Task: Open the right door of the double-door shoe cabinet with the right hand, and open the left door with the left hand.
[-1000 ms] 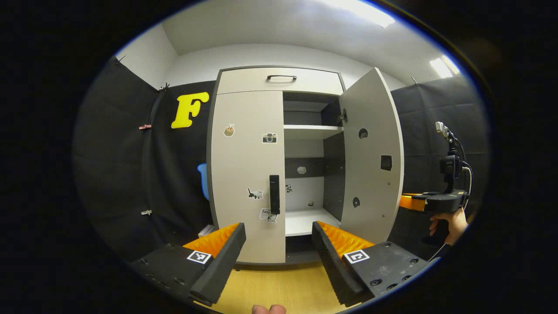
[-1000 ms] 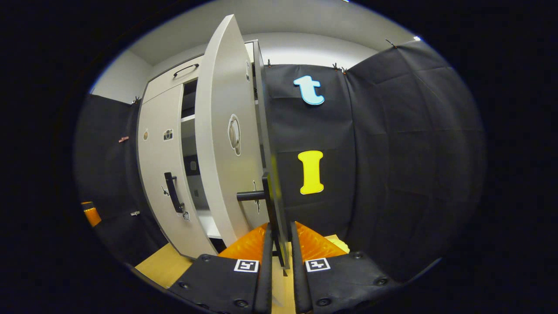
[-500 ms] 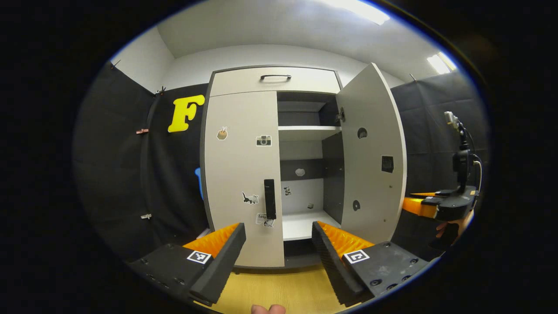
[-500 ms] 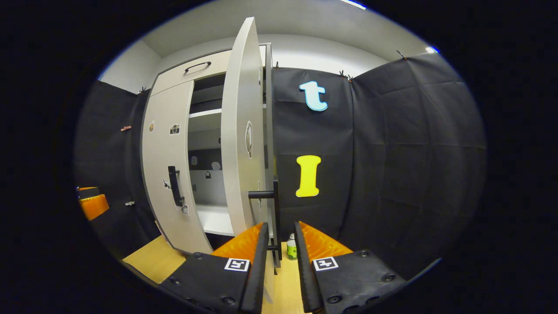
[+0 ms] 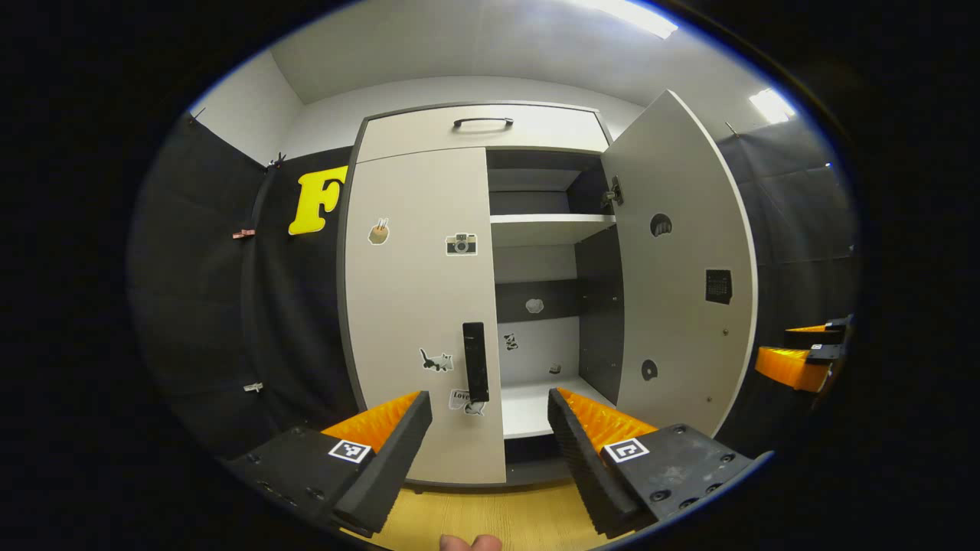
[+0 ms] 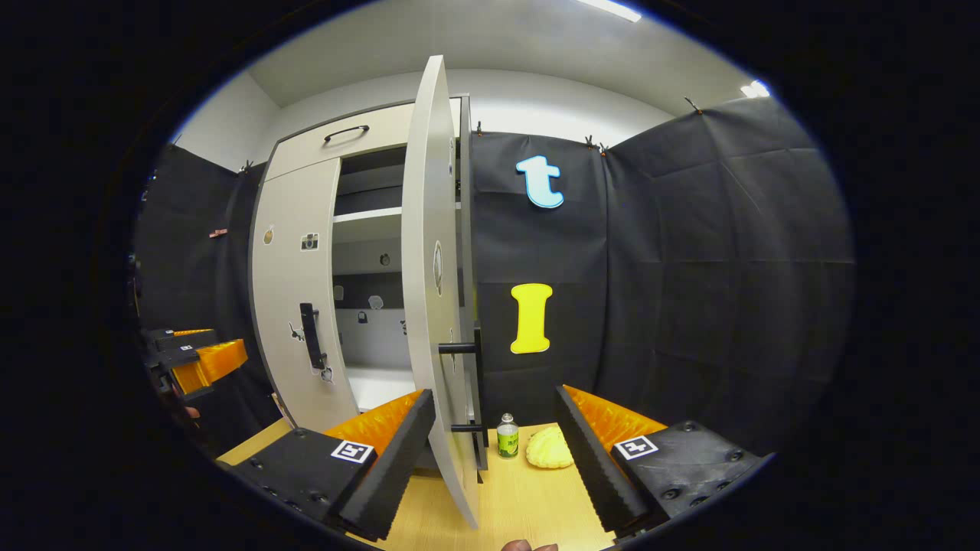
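Note:
The shoe cabinet's left door (image 5: 413, 306) is closed, its dark vertical handle (image 5: 475, 361) at the inner edge. The right door (image 5: 685, 268) stands swung wide, with the shelves (image 5: 547, 220) bare behind it. My left gripper (image 5: 488, 394) is open, a short way in front of the left door's handle and not touching it. In the right gripper view the right door (image 6: 430, 268) is edge-on, and its handle (image 6: 476, 383) sits between the spread fingers of my open right gripper (image 6: 494, 392); neither finger presses on it. The left gripper (image 6: 203, 360) shows far left there.
A small green-labelled bottle (image 6: 507, 436) and a pale yellow lumpy object (image 6: 550, 448) sit on the wooden floor (image 6: 528, 497) by the black cloth wall, behind the open door. A drawer with a dark handle (image 5: 482, 122) tops the cabinet. The right gripper (image 5: 796, 361) shows at the far right.
My right gripper has opened and let go of the right door's handle, drawing back slightly. The right door has swung wider. My left gripper has moved closer to the left door.

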`<state>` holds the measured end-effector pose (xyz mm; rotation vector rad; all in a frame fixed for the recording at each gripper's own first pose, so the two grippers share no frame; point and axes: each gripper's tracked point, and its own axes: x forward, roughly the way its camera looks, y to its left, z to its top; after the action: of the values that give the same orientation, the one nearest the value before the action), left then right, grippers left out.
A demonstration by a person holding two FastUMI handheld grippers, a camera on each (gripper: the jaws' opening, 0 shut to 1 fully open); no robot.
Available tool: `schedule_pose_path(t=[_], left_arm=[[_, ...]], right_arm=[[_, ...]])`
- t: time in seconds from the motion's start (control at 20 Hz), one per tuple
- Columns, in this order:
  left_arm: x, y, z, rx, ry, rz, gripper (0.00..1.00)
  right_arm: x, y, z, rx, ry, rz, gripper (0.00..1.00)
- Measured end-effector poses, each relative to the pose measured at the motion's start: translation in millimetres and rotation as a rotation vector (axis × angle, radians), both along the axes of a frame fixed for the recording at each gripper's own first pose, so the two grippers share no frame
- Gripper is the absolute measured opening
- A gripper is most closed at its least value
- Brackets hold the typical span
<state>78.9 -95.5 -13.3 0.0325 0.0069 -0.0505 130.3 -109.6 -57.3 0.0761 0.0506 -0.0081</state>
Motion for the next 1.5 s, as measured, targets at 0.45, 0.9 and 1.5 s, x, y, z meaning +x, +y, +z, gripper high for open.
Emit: schedule_pose_path(t=[0.45, 0.9, 1.5], left_arm=[[96.7, -7.7, -25.2, 0.014, 0.034, 0.021, 0.95], [175.9, 16.6, -45.7, -0.029, 0.063, 0.079, 0.95], [217.6, 18.7, -50.4, -0.063, 0.043, 0.061, 0.43]], right_arm=[[-17.1, 1.6, 14.3, -0.025, -0.030, -0.021, 0.98], [-22.5, -9.4, 26.0, -0.033, -0.058, -0.070, 0.95], [-28.8, -22.6, 29.3, -0.069, -0.062, -0.117, 0.98]])
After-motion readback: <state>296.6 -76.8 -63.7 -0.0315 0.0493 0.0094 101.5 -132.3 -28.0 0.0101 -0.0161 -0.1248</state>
